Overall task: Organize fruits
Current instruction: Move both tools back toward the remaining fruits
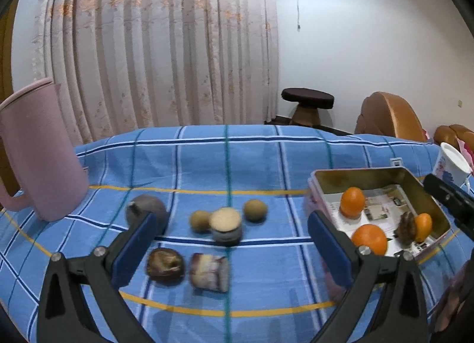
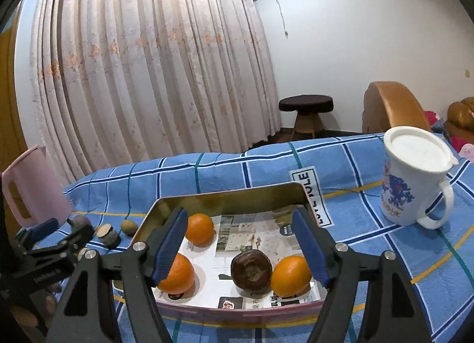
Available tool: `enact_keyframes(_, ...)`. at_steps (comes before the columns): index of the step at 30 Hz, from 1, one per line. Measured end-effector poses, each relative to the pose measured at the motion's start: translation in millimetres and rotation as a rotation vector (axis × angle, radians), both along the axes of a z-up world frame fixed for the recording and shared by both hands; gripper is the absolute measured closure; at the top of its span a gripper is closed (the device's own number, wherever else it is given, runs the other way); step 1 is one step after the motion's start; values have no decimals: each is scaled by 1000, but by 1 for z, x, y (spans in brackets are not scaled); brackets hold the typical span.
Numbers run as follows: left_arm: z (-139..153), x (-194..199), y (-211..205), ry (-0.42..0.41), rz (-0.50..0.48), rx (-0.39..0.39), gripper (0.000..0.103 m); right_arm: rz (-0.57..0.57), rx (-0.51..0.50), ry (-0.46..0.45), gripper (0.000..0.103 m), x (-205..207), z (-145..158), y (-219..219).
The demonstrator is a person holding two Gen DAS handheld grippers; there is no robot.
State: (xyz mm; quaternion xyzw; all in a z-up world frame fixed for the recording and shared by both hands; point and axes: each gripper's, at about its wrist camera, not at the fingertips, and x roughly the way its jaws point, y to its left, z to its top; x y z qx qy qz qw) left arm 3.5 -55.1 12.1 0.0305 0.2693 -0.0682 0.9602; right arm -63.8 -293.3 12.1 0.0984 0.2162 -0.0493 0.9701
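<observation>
A metal tin [image 2: 231, 194] lined with printed paper holds three oranges [image 2: 290, 276] and a dark brown wrinkled fruit [image 2: 251, 270]; the tin also shows in the left wrist view [image 1: 370, 175]. My right gripper [image 2: 241, 242] is open and empty, hovering over the tin. My left gripper [image 1: 231, 239] is open and empty above loose fruits on the blue checked cloth [image 1: 237, 153]: two small brown round fruits [image 1: 255, 210], a cut round piece [image 1: 225, 226], a dark wrinkled fruit [image 1: 165, 266], a brown-and-white piece [image 1: 209, 271] and a grey-purple round fruit [image 1: 145, 209].
A pink jug [image 1: 38, 150] stands at the left of the table. A white lidded mug [image 2: 411, 177] stands right of the tin. Curtains, a dark stool [image 1: 308, 105] and brown chairs are behind the table.
</observation>
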Motion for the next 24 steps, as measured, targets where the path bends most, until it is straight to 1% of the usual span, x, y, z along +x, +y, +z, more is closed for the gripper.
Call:
enact_keyframes(11, -5, 3, 38, -5, 35, 19, 0, -88, -74, -49, 29, -10, 3, 13)
enact_keyframes(17, -9, 6, 53, 11, 45, 13, 0, -89, -46, -46, 29, -12, 2, 25)
enact_keyframes(24, -10, 8, 70, 18, 51, 2, 0, -67, -92, -21, 29, -8, 1, 55)
